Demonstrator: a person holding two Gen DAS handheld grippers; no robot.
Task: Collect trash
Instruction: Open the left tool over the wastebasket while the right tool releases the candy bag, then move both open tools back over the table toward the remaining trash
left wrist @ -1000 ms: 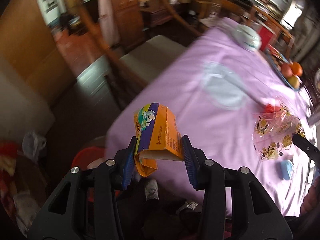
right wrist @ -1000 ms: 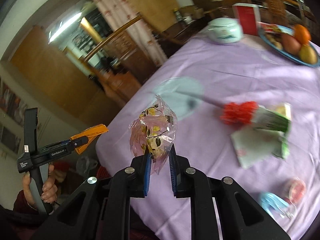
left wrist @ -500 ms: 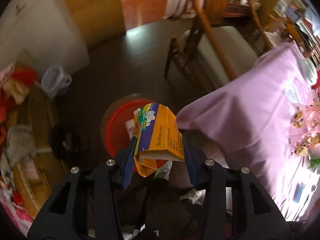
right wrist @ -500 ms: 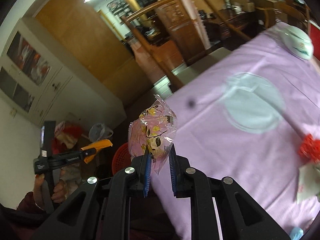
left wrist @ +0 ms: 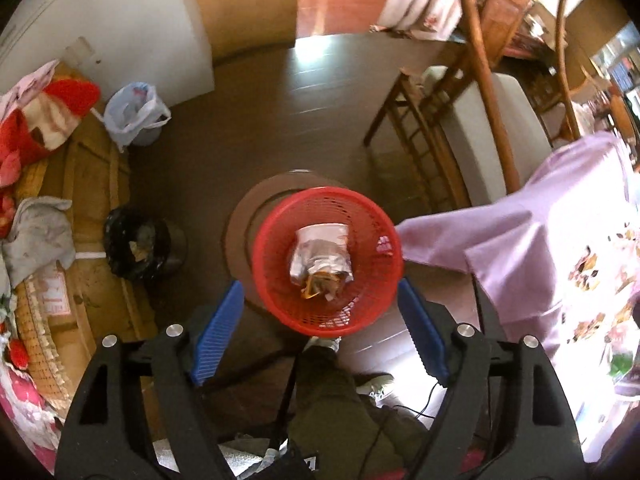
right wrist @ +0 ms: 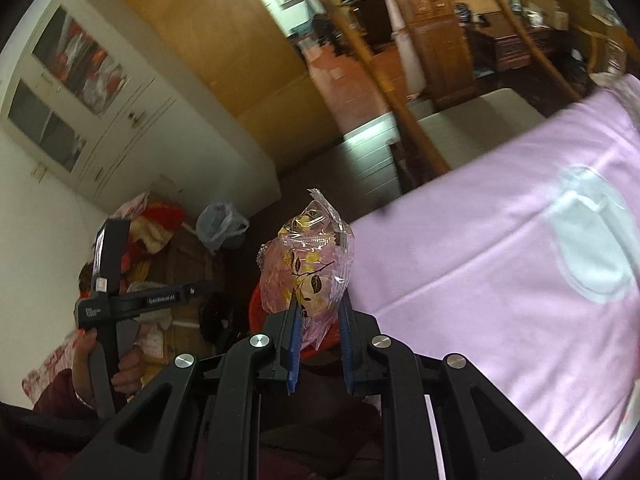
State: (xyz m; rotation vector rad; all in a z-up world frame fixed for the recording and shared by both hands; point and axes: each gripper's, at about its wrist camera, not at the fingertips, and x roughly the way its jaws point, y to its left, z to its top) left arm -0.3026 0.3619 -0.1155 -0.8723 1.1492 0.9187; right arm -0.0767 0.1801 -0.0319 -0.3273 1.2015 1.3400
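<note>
My left gripper [left wrist: 319,330] points down over a red mesh basket [left wrist: 276,280] on the floor. Its jaws are opening, and nothing is between the blue pads [left wrist: 218,332]. In the basket lie a silver-white wrapper [left wrist: 320,254] and an orange scrap [left wrist: 314,286]. My right gripper [right wrist: 318,316] is shut on a clear wrapper with a leaf print [right wrist: 306,264], held above the edge of the table with the lilac cloth [right wrist: 500,260]. Part of the red basket [right wrist: 255,306] shows behind that wrapper. A hand holds the left gripper's handle [right wrist: 106,304] at the left of the right wrist view.
A black-lined bin [left wrist: 136,248] and a plastic bag [left wrist: 134,112] stand on the dark floor left of the basket. A wooden chair [left wrist: 460,120] stands beside the lilac tablecloth [left wrist: 540,240]. A person's trouser leg [left wrist: 332,392] is under the gripper.
The left gripper swung from the table to above the red basket and opened; the orange carton has left its jaws. The right gripper carried its wrapper toward the table's edge.
</note>
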